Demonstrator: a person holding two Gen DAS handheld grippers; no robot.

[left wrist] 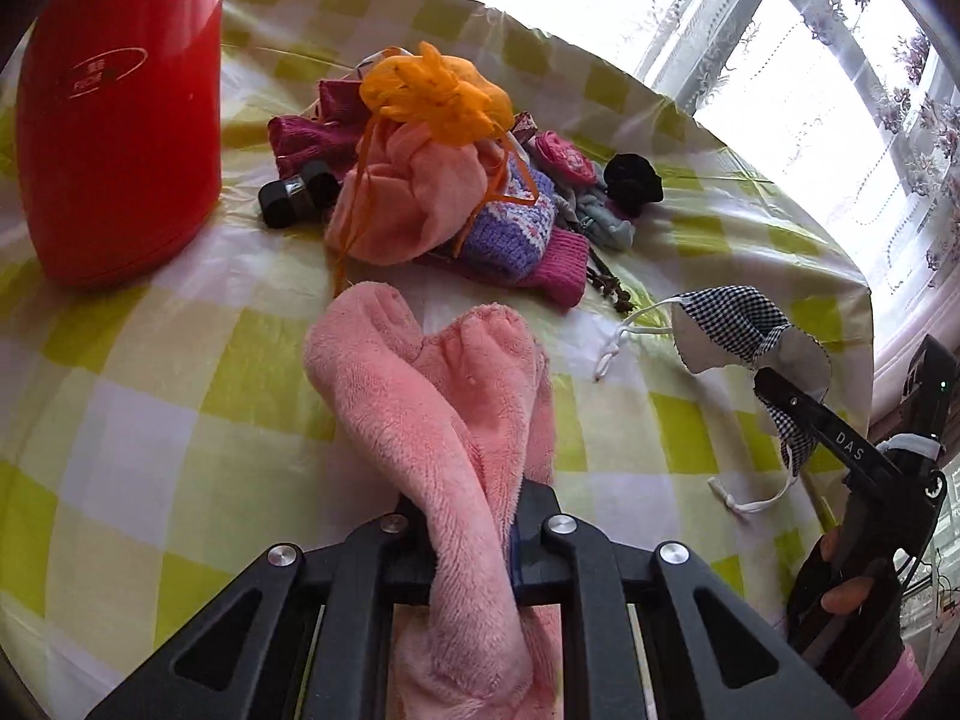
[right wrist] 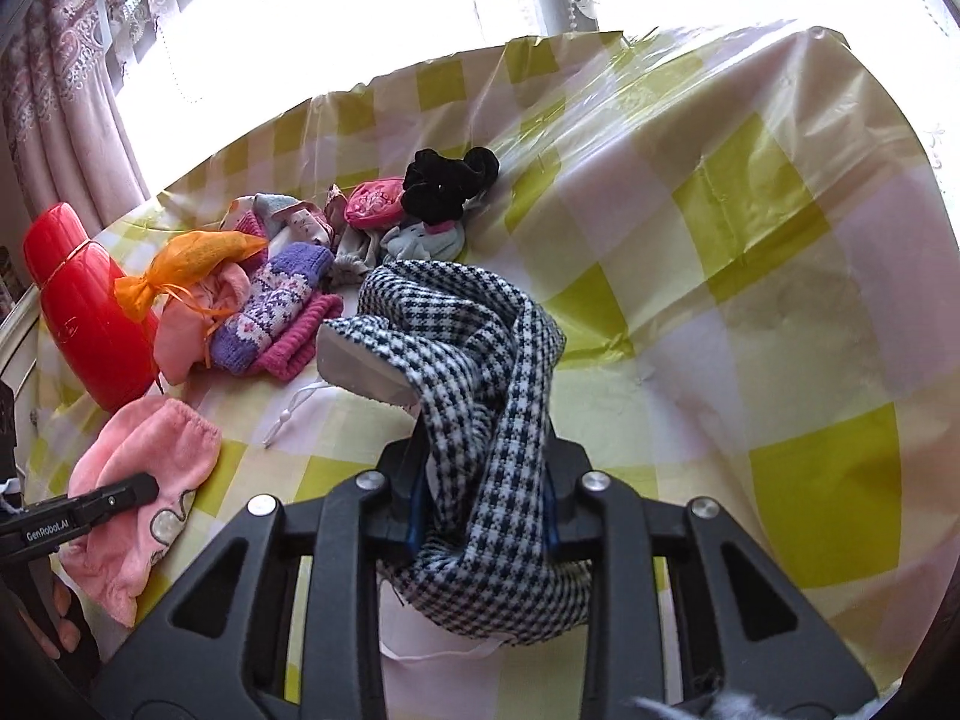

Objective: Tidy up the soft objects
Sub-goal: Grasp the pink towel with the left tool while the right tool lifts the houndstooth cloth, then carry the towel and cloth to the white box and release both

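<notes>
My left gripper (left wrist: pixel 474 516) is shut on a pink fleece cloth (left wrist: pixel 420 384), which bulges up in two folds between its fingers above the checked tablecloth (left wrist: pixel 150 360). The right wrist view shows that cloth (right wrist: pixel 150 450) at lower left with the left gripper (right wrist: pixel 138 489) on it. My right gripper (right wrist: pixel 480 480) is shut on a black-and-white checked face mask (right wrist: pixel 462 324), which drapes over its fingers. In the left wrist view the mask (left wrist: pixel 738 330) hangs at the right, ear loops dangling. A pile of soft items lies beyond: an orange mesh bag (left wrist: pixel 438 90), a peach cloth (left wrist: pixel 414 192), a purple knitted mitten (left wrist: pixel 516 222) and a black scrunchie (left wrist: pixel 630 177).
A tall red flask (left wrist: pixel 120 108) stands at the left of the table, close to the pile. A small black object (left wrist: pixel 294 195) lies beside the pile. Curtains and a bright window (right wrist: pixel 300 12) run behind the table's far edge. A person's hand (left wrist: pixel 846 588) holds the right gripper.
</notes>
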